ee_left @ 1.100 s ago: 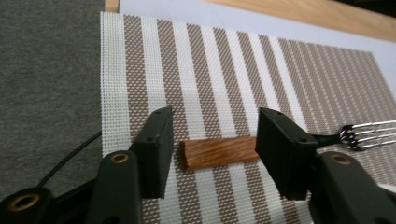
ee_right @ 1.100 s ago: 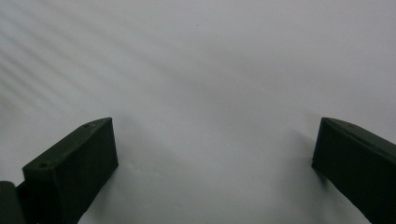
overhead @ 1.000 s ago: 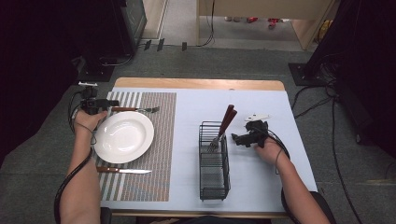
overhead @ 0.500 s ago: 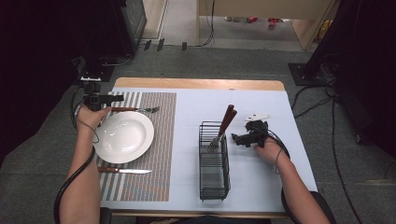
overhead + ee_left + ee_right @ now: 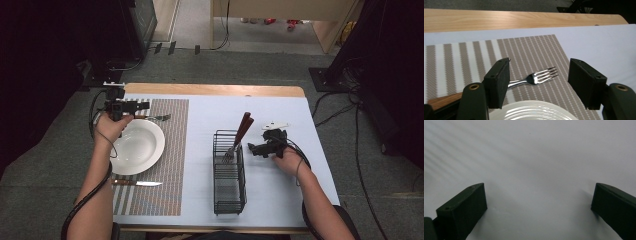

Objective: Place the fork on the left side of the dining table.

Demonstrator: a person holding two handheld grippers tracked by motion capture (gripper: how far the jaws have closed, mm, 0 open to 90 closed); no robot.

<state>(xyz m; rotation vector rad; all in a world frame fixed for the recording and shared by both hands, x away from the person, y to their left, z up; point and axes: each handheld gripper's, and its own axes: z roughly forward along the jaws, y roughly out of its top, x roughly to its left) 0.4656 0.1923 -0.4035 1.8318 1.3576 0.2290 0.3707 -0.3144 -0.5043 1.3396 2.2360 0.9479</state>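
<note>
Steel fork (image 5: pixel 537 78) on striped placemat (image 5: pixel 474 57) — between spread fingers (image 5: pixel 499 81), untouched.

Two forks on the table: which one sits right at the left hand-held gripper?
The fork lying flat on the striped placemat, beyond the white plate, between the open left hand-held gripper jaws. The other fork stands in the wire basket.

Camera layout: one fixed overhead view, two gripper-mounted views.
High view looks forward and down over the table (image 5: pixel 280 107). Left gripper view, close and low, shares the fork (image 5: pixel 537 77) and placemat (image 5: pixel 474 57); right gripper view faces bare tabletop.
</note>
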